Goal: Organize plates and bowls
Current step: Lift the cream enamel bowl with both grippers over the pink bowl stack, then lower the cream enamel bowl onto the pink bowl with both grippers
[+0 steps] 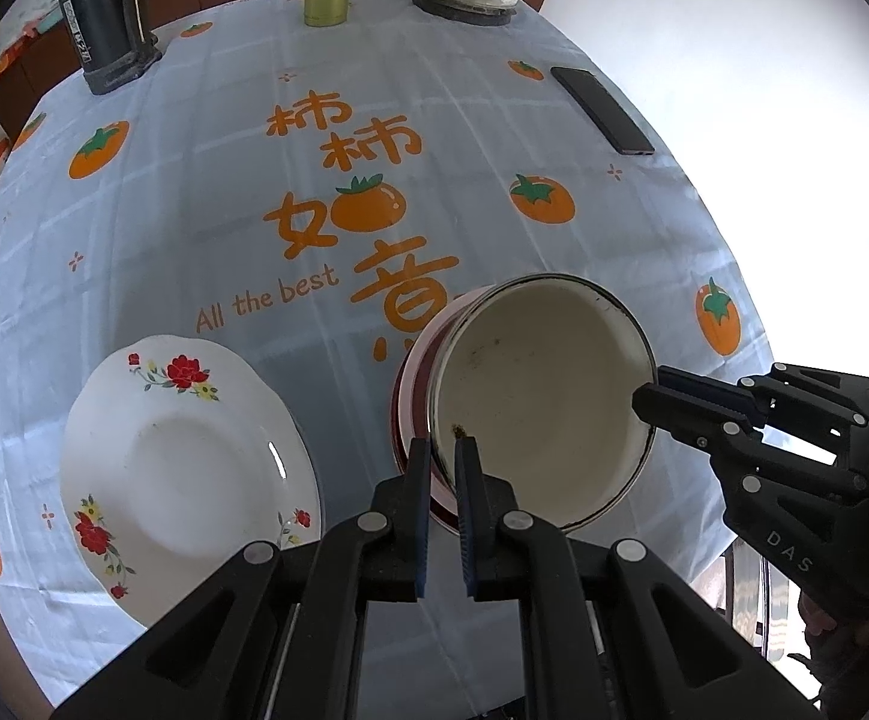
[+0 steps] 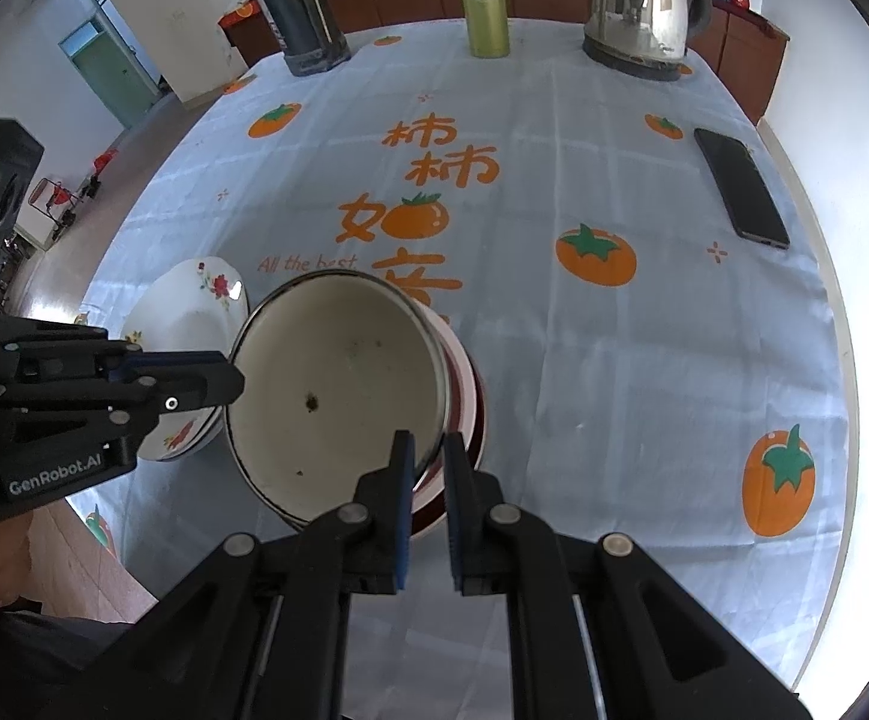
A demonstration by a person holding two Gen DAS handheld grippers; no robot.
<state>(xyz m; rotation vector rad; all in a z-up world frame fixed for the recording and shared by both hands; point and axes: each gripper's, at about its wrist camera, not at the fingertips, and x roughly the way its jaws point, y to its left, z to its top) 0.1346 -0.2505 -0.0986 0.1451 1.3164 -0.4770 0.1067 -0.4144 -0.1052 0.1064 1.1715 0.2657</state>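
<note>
Cream enamel bowl (image 1: 545, 402), centre-right of the left wrist frame, hangs tilted above a red-rimmed dish (image 1: 413, 414); the left gripper (image 1: 442, 450) and right gripper (image 2: 428, 450) each pinch its thin rim from opposite sides. Uneven pulling could slip it free onto the floral plate (image 1: 188, 456) nearby.

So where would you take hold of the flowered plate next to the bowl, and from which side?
Probably the flowered plate is best pinched on its broad flared rim, one finger above and one below. It lies flat on the tablecloth, away from the enamel bowl both grippers clamp, so come in low from its free near or outer edge.
</note>
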